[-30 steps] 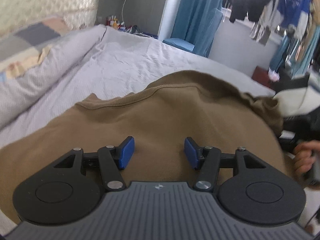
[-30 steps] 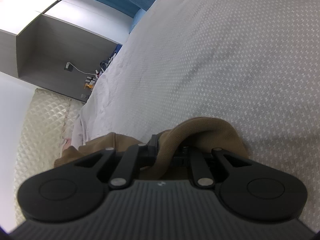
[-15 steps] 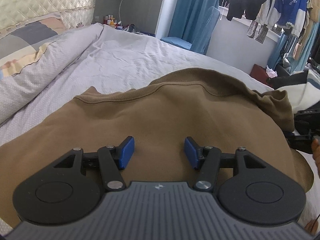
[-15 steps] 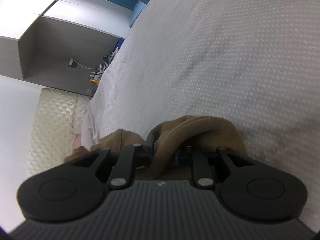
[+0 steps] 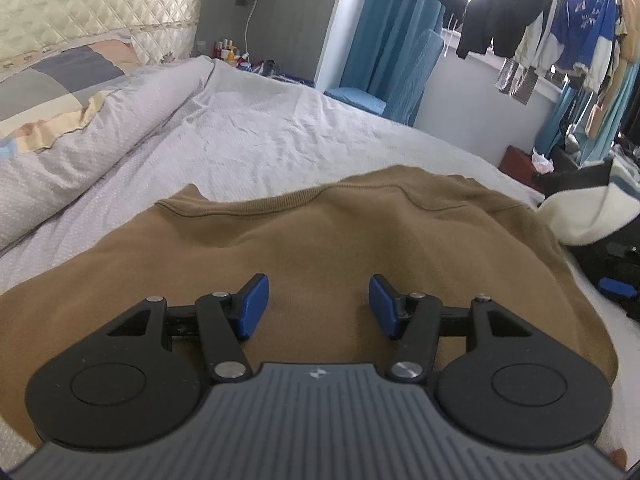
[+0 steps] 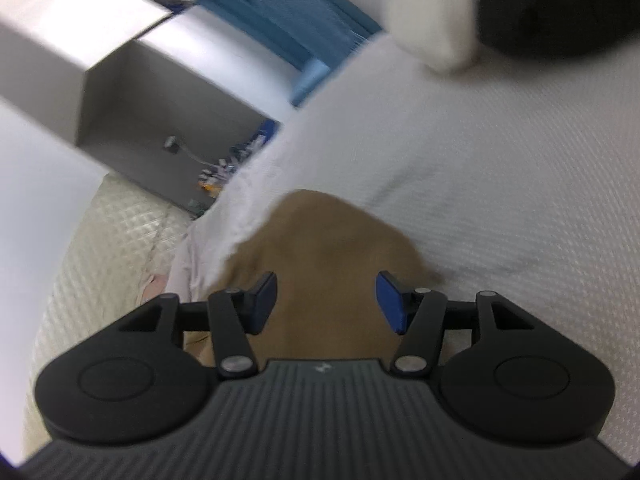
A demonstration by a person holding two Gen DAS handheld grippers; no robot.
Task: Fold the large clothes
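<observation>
Brown knit fabric fills the lower half of both wrist views: the sweatshirt point(image 5: 328, 248) lies spread on the bed point(image 5: 280, 132), its ribbed neckline point(image 5: 304, 198) on the far side and its body running back toward us beneath both tools. We see the left hand-held gripper point(image 5: 318, 306) with its blue pads wide apart and empty, poised over the middle of the garment, so the cloth extends ahead of it and to either side. The right hand-held gripper point(image 6: 326, 300) is likewise spread wide and grips nothing; in its blurred view a rounded end of the sweatshirt point(image 6: 324, 248) lies directly ahead between the pads, with bare bedsheet point(image 6: 500, 184) beyond and to the right. We judge that the coming fold turns on this layout: the right tool is nearer a free edge, the left nearer the centre panel. A cream-and-black garment point(image 5: 588, 212) rests apart at the right.
</observation>
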